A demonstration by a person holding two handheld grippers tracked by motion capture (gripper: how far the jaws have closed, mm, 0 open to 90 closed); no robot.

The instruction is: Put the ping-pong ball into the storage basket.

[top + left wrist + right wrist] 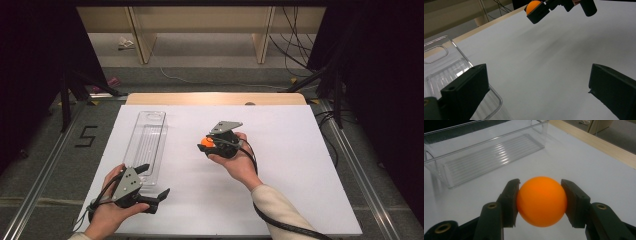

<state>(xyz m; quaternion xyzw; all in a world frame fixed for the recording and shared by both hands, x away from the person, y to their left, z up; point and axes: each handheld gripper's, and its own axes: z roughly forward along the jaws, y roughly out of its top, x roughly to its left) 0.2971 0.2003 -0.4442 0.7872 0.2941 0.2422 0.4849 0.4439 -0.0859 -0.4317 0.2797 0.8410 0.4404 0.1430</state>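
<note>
1. Right now: right gripper (pixel 212 143) clamped on the orange ball (pixel 541 201), one pad pressed to each side, held up off the white table (pixel 280 165) near its middle.
2. Left gripper (pixel 152 186) down by the near-left corner of the table, jaws wide apart with nothing between them (bare white surface in the gap, as the left gripper view makes plain).
3. Clear tray (pixel 146 145) lying along the left side of the table, long axis running from the near edge toward the far edge; near end just beside the left gripper, far end with its handle cut-out pointing at the far edge.
4. From the ball, tray off to the left and well apart; in the right gripper view, beyond the ball and to the upper left, broadside on.
5. Probably the deciding relation: ball in the right gripper, tray on the left, so a carry leftward across the table and then a drop over the ribbed floor.
6. Nearer the tray: the left hand, yet empty; well placed to steady the tray's near end.
</note>
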